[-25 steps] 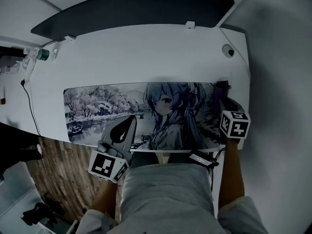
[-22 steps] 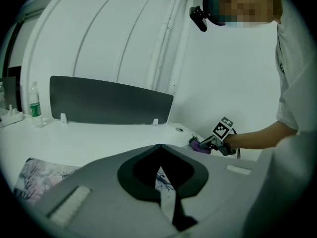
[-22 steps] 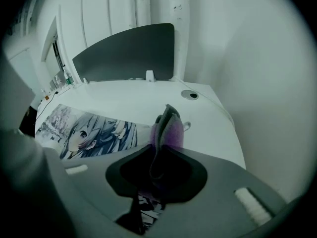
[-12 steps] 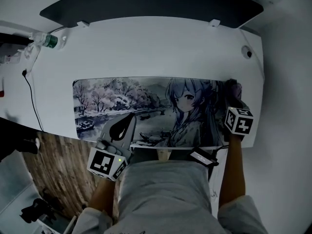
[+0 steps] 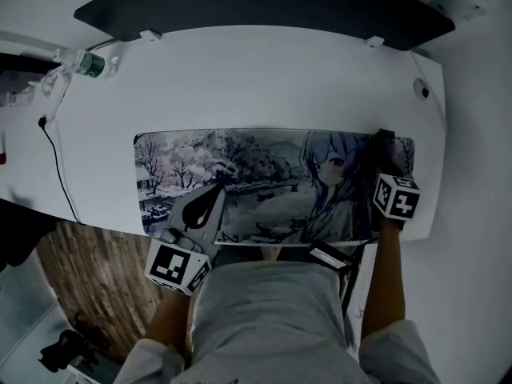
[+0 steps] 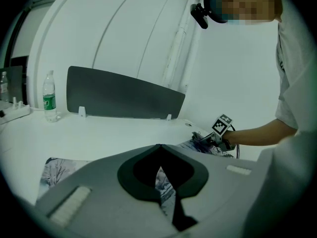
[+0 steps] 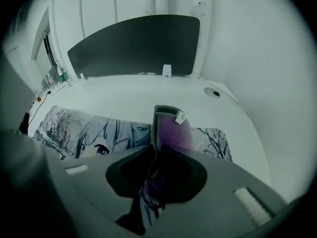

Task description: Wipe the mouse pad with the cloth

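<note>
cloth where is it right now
Head view, right side: the cloth is clamped in the right gripper, on the mouse pad's right end.

– How much of the cloth shows?
– Its top; the rest sits hidden in the right tongs, covering a strip of the pad.
– The bottle label?
– Too small to read.

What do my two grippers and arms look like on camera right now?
The left gripper and right gripper have grey, wedge-shaped bodies tapering to dark-padded fingers. The left cube and right cube are white with black square markers. The arms are bare below short, light grey sleeves.
</note>
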{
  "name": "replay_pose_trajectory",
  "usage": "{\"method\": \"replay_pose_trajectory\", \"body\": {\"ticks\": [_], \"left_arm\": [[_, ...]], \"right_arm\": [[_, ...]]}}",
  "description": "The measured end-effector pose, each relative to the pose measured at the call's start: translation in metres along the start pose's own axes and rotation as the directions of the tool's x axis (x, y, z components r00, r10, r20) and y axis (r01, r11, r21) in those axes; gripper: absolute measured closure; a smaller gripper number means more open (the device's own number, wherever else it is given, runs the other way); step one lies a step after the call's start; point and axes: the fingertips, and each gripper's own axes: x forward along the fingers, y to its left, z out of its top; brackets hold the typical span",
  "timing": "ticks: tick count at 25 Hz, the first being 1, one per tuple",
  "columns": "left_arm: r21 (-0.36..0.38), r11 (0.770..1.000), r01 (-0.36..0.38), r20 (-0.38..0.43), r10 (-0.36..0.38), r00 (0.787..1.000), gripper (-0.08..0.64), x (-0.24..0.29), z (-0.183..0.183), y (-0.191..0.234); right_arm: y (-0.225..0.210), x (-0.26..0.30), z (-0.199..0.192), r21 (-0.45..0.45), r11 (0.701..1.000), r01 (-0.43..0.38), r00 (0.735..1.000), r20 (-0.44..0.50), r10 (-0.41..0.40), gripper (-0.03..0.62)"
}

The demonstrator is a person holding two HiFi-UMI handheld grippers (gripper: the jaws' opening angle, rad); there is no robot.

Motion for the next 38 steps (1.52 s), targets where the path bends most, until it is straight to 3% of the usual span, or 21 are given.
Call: {"method": "replay_pose_trajectory", "body": {"ticks": [16, 38], "left_arm": [[-0.010, 1.000, -0.008, 0.002, 0.008, 1.000, 0.541, -0.057, -0.012, 0.077], [-0.051, 0.998, -0.049, 0.050, 0.051, 0.997, 0.541, -0.127, -0.027, 0.142]], "right_arm": [[0.087, 0.007, 0.009, -0.013, 1.000, 0.002, 1.000, -0.008, -0.002, 0.543], [0.223, 0.011, 0.021, -0.060, 0.994, -0.095, 0.995, -0.016, 0.094, 0.545]]}}
